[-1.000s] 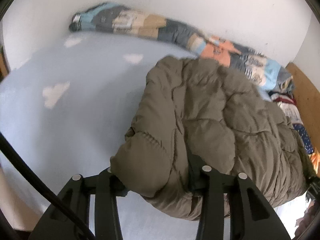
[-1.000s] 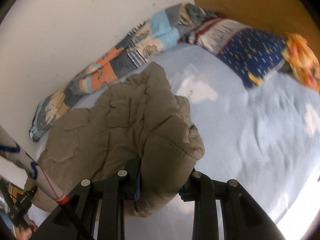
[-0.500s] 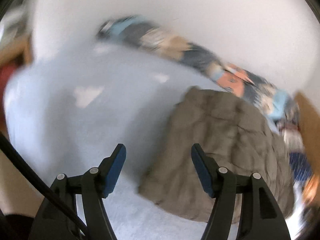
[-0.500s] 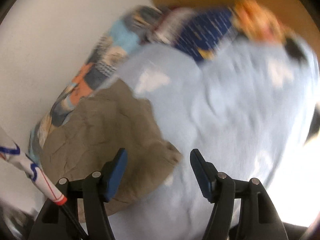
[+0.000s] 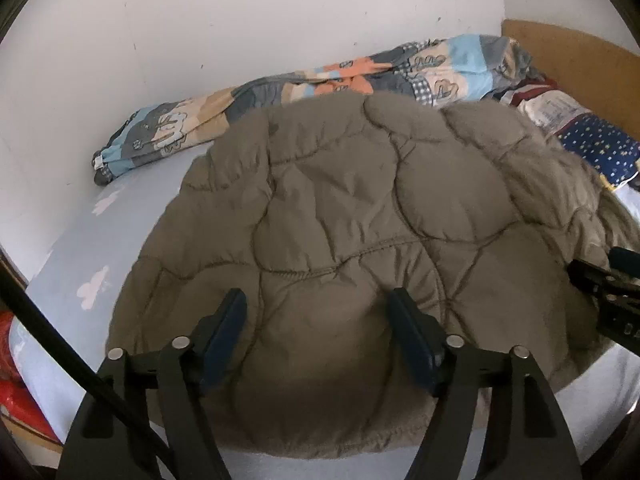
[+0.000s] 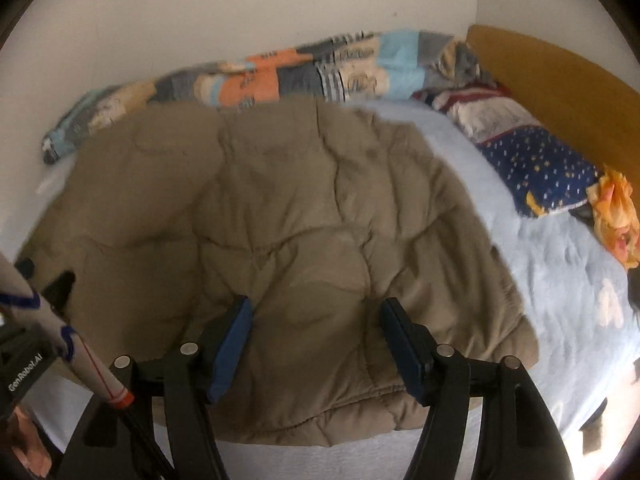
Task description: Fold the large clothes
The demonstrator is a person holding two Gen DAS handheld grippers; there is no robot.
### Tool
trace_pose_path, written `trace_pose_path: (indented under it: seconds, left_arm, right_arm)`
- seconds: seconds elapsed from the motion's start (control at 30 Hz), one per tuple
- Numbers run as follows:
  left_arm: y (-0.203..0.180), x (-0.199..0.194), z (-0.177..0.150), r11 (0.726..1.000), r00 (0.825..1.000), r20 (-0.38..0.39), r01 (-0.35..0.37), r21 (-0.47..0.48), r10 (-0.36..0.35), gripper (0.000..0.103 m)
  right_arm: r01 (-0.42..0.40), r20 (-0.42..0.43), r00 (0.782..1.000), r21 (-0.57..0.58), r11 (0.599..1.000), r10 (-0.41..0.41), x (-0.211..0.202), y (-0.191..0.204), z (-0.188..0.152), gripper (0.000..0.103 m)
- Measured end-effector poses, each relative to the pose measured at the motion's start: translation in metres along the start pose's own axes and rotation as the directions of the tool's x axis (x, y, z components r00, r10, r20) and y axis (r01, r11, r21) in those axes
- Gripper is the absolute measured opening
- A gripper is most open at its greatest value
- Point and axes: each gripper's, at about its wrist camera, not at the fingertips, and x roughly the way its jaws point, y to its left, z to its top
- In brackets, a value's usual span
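Across the bed's pale sheet (image 5: 132, 200) the folded quilted jacket (image 5: 340, 220) lies flat; left gripper (image 5: 316, 332), jaws opening, and right gripper (image 6: 316, 336), spread, hover at six o'clock, likely just released

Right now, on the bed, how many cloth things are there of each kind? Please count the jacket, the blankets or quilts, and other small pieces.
Quilted khaki jacket: 1
Patchwork quilt along the wall: 1
Navy dotted pillow or cover: 1
Red-and-white striped cloth: 1
Orange-yellow crumpled cloth: 1
Total: 5
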Motion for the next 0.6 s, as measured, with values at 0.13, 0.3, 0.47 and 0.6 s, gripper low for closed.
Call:
trace_pose_path:
  seconds: [0.13,0.3,0.47,0.6]
  left_arm:
    - [-0.001,0.005,-0.004,1.0,1.0,0.004,-0.011,0.002,0.011,0.077]
    - [-0.003,0.008,-0.005,1.0,1.0,0.006,-0.014,0.012,0.014,0.077]
    - [-0.003,0.01,-0.006,1.0,1.0,0.001,-0.011,0.002,0.011,0.078]
    - [-0.003,0.011,-0.005,1.0,1.0,-0.001,-0.009,-0.001,0.009,0.078]
  right_arm:
    - [-0.008,-0.024,1.0,0.024,1.0,0.009,0.013,-0.002,-0.002,0.078]
    - [-0.008,-0.045,0.999,0.032,0.999,0.01,0.022,-0.001,-0.002,0.081]
    - [-0.007,-0.051,0.999,0.032,0.999,0.009,0.025,0.0,-0.002,0.082]
    - [-0.007,-0.055,0.998,0.039,0.999,0.009,0.026,0.001,-0.001,0.083]
